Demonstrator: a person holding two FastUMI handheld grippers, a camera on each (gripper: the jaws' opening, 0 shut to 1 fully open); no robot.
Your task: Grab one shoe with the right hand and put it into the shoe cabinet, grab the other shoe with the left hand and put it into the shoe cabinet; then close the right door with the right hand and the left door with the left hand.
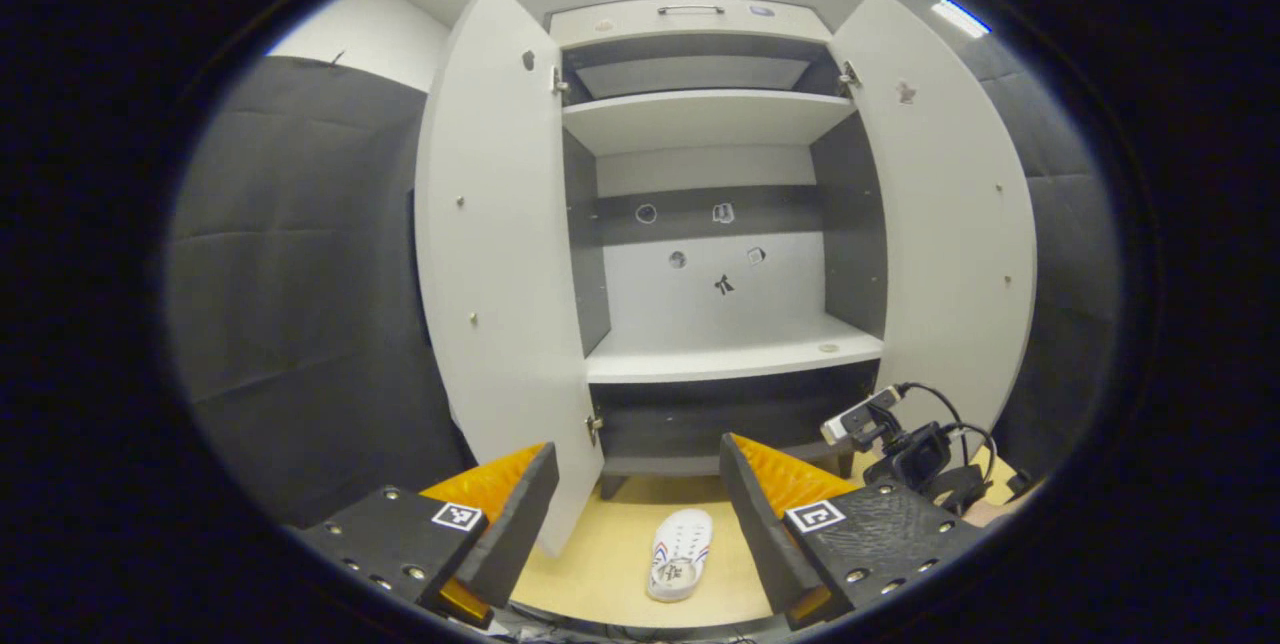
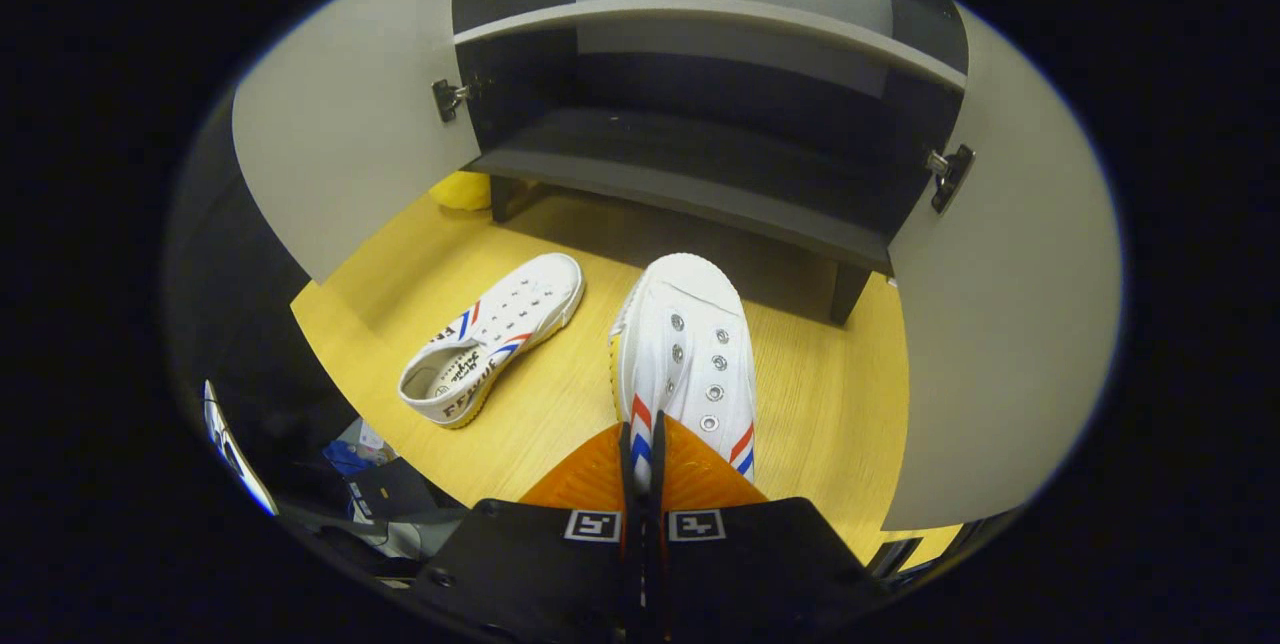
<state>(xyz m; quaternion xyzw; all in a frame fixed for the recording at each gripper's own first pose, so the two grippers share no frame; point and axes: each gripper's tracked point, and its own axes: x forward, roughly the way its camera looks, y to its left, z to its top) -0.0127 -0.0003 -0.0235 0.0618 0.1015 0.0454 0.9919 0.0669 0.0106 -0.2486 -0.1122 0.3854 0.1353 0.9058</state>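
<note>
in the left gripper view the left gripper [image 1: 635, 509] has its fingers wide apart with one shoe [image 1: 680, 554] on the floor before the open shoe cabinet [image 1: 715, 349] (nothing put away yet), and in the right gripper view the right gripper [image 2: 641, 474] is clamped on the other shoe's [image 2: 690, 354] side, just before the cabinet.

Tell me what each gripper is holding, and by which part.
The right gripper pinches one white shoe by its side wall near the heel. The left gripper is open, holding nothing.

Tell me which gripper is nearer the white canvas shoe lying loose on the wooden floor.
Right. The right gripper, jaws clamped on the other white shoe, sits just beside the loose white canvas shoe. The left gripper hangs open, higher up and farther back.
</note>
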